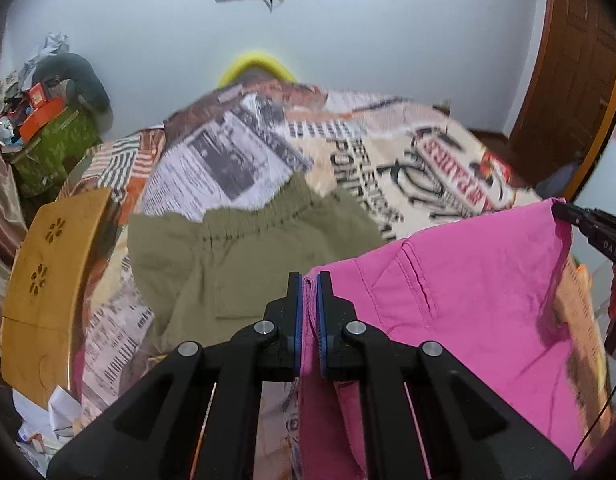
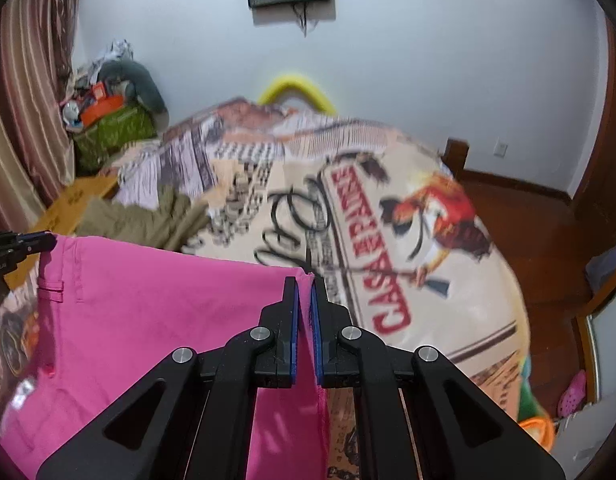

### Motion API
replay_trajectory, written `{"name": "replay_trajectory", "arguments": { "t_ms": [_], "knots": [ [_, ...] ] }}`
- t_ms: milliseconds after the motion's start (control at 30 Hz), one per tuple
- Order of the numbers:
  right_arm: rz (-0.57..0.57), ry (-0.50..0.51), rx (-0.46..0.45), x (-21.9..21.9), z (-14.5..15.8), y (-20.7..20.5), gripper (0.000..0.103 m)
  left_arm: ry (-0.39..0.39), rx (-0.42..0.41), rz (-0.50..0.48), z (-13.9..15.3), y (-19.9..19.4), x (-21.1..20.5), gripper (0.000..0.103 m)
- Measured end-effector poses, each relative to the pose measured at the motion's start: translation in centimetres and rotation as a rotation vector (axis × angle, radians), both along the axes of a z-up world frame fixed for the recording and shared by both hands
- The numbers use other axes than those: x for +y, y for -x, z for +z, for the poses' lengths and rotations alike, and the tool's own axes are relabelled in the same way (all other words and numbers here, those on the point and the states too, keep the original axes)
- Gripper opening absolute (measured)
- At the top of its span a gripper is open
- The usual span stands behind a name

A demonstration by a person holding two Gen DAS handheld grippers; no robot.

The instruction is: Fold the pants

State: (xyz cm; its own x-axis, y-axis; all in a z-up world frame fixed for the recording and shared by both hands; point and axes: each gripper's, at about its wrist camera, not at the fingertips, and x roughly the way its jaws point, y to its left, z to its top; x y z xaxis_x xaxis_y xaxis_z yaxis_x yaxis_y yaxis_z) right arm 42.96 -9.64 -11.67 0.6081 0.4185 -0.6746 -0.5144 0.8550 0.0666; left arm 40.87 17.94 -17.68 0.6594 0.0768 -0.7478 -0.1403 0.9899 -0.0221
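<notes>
The pink pants (image 1: 460,304) hang in the air between your two tools, spread like a sheet above the printed bedspread (image 1: 388,148), with a welt pocket seam showing at about one o'clock from the left gripper (image 1: 310,280). That gripper is clamped tight on one top corner of the cloth, its blue pads nearly meeting with only the fabric edge between them. The right gripper (image 2: 304,282) is pinched just as tightly on the opposite top corner; in the left wrist view you can see its black tip at three o'clock, at the far end of the taut upper edge. A belt loop sits near the left-hand corner in the right wrist view, so you appear to be holding the waist end.

You seem to be at the lift-and-spread step, before any fold is made. Next, I would judge, you need to keep the top edge level and stretched, then lay the garment flat on a free part of the bedspread, or bring the two corners together to halve it.

Mind the olive shorts (image 1: 236,248) lying at eleven o'clock from the left gripper, beside the wooden lap tray (image 1: 52,280) at nine o'clock; set the pink cloth down clear of both.
</notes>
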Motion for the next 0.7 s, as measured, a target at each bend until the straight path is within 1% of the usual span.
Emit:
{"name": "replay_trajectory", "arguments": {
  "t_ms": [133, 300, 367, 533, 700],
  "knots": [
    [0.000, -0.028, -0.029, -0.2, 2.3, 0.8, 0.005, 0.011, -0.025, -0.008, 1.9, 1.2, -0.1, 0.007],
    [0.019, -0.030, -0.056, -0.5, 4.2, 3.1, 0.005, -0.019, -0.038, -0.038, 3.4, 4.0, -1.0, 0.007],
    [0.026, -0.036, -0.059, -0.9, 4.7, 4.3, 0.005, -0.033, -0.048, -0.040, 3.9, 5.3, -1.5, 0.007],
    [0.036, -0.050, -0.065, -2.1, 5.6, 7.6, 0.005, -0.030, -0.062, -0.052, 4.9, 8.5, -2.5, 0.007],
    [0.040, -0.061, -0.063, -3.2, 6.0, 10.9, 0.005, -0.046, -0.069, -0.076, 5.3, 12.0, -3.6, 0.007]
  ]
}}
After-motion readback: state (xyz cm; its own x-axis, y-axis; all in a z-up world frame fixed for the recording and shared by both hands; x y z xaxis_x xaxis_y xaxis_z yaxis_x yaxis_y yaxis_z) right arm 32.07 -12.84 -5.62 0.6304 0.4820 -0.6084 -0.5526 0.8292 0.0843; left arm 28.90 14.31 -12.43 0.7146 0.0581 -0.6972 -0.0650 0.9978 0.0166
